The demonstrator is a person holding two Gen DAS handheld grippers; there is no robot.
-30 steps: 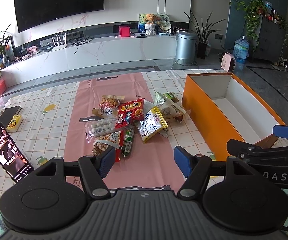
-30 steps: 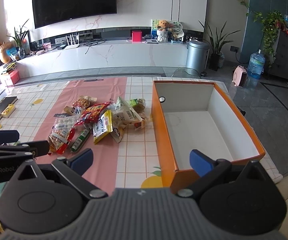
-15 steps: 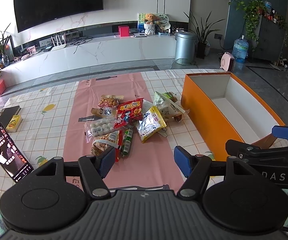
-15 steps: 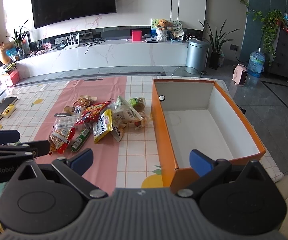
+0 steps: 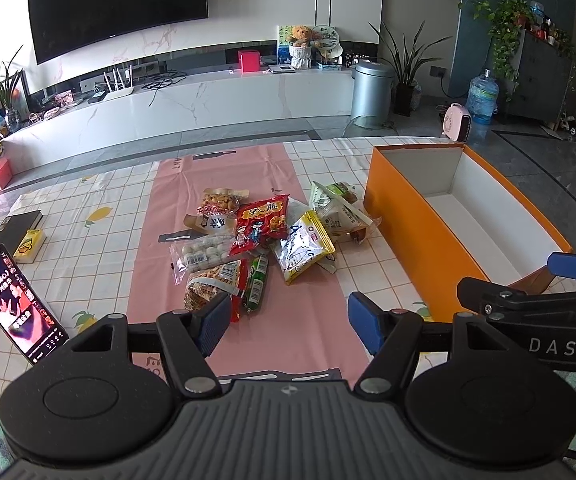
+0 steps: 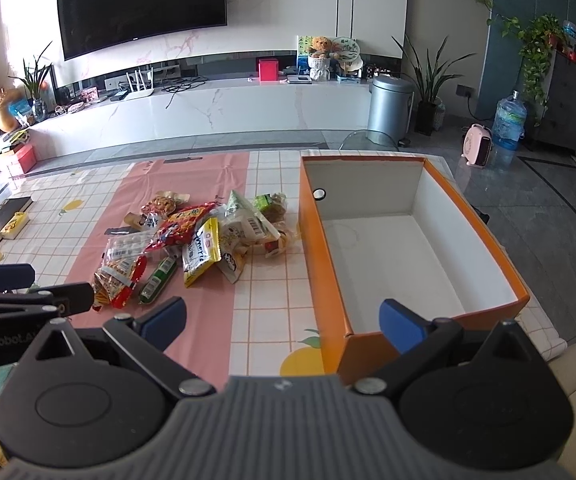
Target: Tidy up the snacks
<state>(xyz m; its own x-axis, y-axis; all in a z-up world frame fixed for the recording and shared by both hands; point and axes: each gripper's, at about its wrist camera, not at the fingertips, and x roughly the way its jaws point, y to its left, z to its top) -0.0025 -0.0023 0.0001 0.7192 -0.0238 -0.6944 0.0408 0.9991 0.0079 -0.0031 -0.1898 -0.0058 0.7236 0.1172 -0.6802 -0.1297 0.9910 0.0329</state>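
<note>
Evidently the sorting has not begun: the snack packets [image 5: 264, 248] lie in one loose heap on the pink runner [image 5: 240, 320] near the middle of the table [image 5: 88, 252], and the orange box [image 6: 407, 248] at the table's right edge, just beside the heap, shows only its bare white floor. The left gripper [image 5: 288, 320] hangs over the near edge of the runner with its jaws released and nothing between them; the nearest packets sit just beyond its left pad. The right gripper [image 6: 284, 320] is likewise spread and empty, poised over the box's near left corner. The step in hand looks like the first pick. That would call for one gripper to reach forward and down to a packet at the near side of the heap, such as the green stick [image 5: 256, 282], clench on it without dragging its neighbours, then carry it over the box wall.
</note>
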